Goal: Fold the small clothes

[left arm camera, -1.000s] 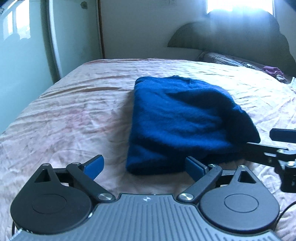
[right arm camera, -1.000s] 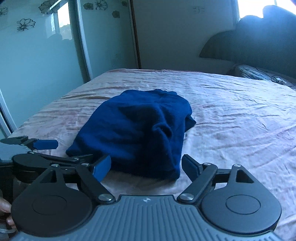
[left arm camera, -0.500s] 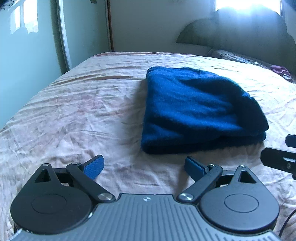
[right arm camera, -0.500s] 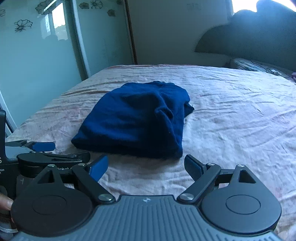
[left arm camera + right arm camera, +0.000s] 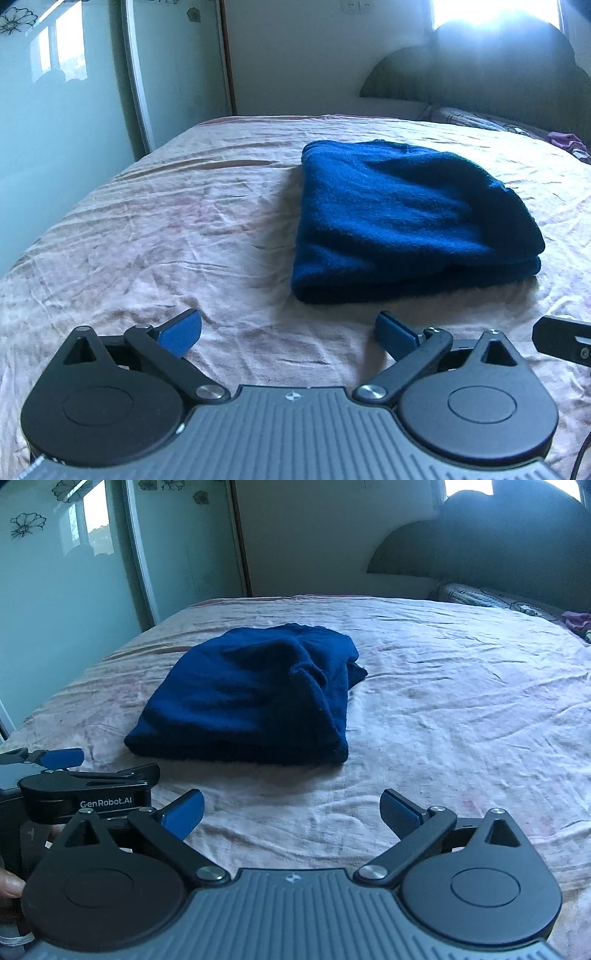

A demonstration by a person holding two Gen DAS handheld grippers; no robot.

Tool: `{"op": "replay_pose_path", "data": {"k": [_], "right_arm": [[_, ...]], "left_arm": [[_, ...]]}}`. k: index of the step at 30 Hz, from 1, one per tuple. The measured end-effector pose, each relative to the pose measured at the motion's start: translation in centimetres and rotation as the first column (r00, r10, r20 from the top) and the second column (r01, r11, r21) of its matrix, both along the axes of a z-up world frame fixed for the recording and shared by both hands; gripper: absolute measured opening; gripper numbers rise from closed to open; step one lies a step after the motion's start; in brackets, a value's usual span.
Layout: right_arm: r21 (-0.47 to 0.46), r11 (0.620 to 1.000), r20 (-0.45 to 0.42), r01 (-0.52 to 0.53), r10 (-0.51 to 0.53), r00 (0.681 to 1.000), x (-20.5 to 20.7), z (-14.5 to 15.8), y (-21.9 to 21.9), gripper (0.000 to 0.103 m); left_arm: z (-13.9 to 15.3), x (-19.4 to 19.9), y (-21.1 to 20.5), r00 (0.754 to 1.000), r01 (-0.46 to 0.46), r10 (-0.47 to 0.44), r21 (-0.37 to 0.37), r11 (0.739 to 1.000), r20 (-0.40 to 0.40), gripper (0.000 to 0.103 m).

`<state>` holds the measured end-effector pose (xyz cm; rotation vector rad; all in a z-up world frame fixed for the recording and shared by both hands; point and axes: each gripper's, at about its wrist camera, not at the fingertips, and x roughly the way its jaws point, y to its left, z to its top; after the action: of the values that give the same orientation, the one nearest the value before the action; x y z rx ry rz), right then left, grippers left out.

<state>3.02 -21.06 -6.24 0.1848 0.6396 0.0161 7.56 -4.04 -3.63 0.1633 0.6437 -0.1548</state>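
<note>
A folded dark blue knit garment (image 5: 402,218) lies on the pink bedsheet (image 5: 166,229); it also shows in the right wrist view (image 5: 251,698). My left gripper (image 5: 288,332) is open and empty, held back from the garment's near edge. My right gripper (image 5: 291,812) is open and empty, also short of the garment. The left gripper shows at the left edge of the right wrist view (image 5: 62,757). Part of the right gripper shows at the right edge of the left wrist view (image 5: 561,339).
A dark headboard (image 5: 491,554) and a patterned pillow (image 5: 491,598) stand at the far end of the bed. A purple cloth (image 5: 565,140) lies near the pillow. Glass wardrobe doors (image 5: 66,590) run along the left of the bed.
Both grippers have drawn back from the folded garment, which now lies further from the fingers. The garment rests flat and untouched.
</note>
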Motion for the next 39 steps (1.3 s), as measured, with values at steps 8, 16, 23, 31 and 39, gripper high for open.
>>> {"op": "replay_pose_path", "data": {"k": [8,16,23,31,39], "right_arm": [[-0.016,0.999,-0.007,0.036,-0.036,0.999,-0.1,-0.3,0.2,0.103],[0.006,1.0,-0.014,0.015,-0.014,1.0,0.7,-1.2,0.2,0.103],[-0.047,0.997,0.0,0.057,-0.057,0.998,0.6,-1.5,0.3,0.103],[-0.093,0.995,0.019,0.028,-0.027,0.999,0.5,-1.7,1.1,0.103],[-0.073,0.997,-0.014,0.027,-0.028,1.0,0.9,-2.4,1.2,0.103]], "left_arm": [[-0.2,-0.1,0.2,1.0,-0.015,0.015,-0.002,1.0,0.0,0.103],[-0.3,-0.4,0.2,1.0,-0.027,0.027,0.0,1.0,-0.005,0.103],[-0.4,-0.6,0.3,0.999,-0.036,0.035,-0.007,0.999,-0.01,0.103],[-0.4,-0.6,0.3,0.999,-0.04,0.04,-0.01,0.999,-0.008,0.103],[-0.5,-0.3,0.7,0.998,-0.047,0.045,-0.046,0.998,-0.031,0.103]]}}
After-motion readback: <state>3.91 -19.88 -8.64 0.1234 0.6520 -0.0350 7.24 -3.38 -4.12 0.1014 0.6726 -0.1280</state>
